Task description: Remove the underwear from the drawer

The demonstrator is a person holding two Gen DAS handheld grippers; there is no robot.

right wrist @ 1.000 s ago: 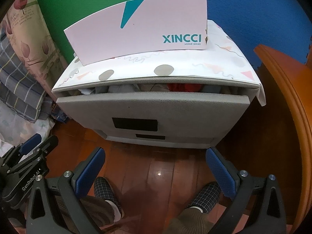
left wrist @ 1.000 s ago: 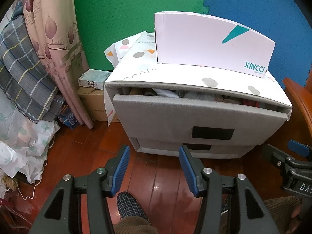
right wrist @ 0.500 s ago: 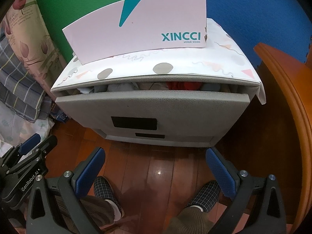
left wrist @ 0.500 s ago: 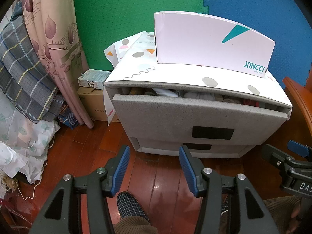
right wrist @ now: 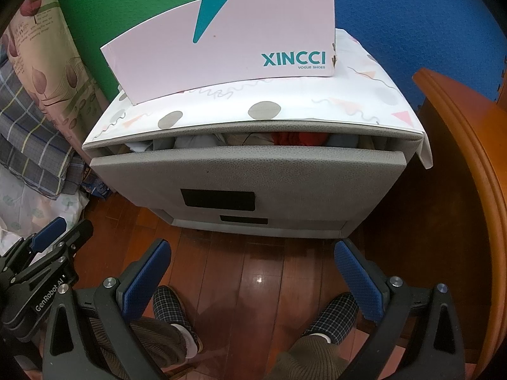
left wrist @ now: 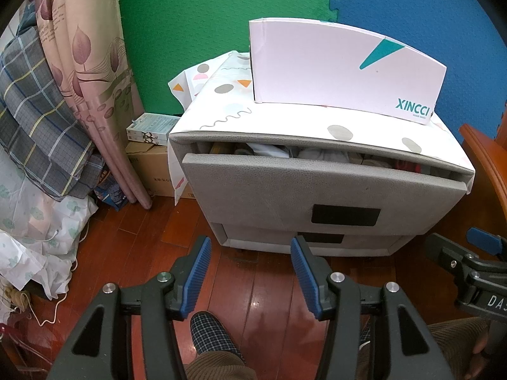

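Clothes (right wrist: 250,139) fill the top drawer (right wrist: 247,174) of a grey cabinet (left wrist: 320,243), and they show only through the narrow gap where the drawer stands pulled out a little; a red piece (right wrist: 294,139) lies right of middle there (which of the bundled pieces is underwear cannot be told). A patterned cloth (right wrist: 285,104) covers the cabinet's top, and a pink shoebox (right wrist: 228,41) marked XINCCI stands on it. A second drawer (left wrist: 317,239) sits closed beneath the first. The left gripper (left wrist: 250,269) hangs over the wooden floor (right wrist: 263,272) in front of the cabinet, its blue fingers (left wrist: 198,280) partly apart with nothing between them. The right gripper (right wrist: 253,277) hangs beside it, also short of the drawer front, its fingers (right wrist: 147,277) spread wider and likewise bare. Neither touches the cabinet. Below them the person's checked slippers (right wrist: 169,305) rest on the floor. Left of the cabinet, a cardboard box (left wrist: 152,171) with a small carton (left wrist: 150,128) on top stands against the green wall, next to a curtain (left wrist: 92,79) and folded plaid bedding (left wrist: 35,120). Wooden furniture (right wrist: 469,190) stands just right of the cabinet.
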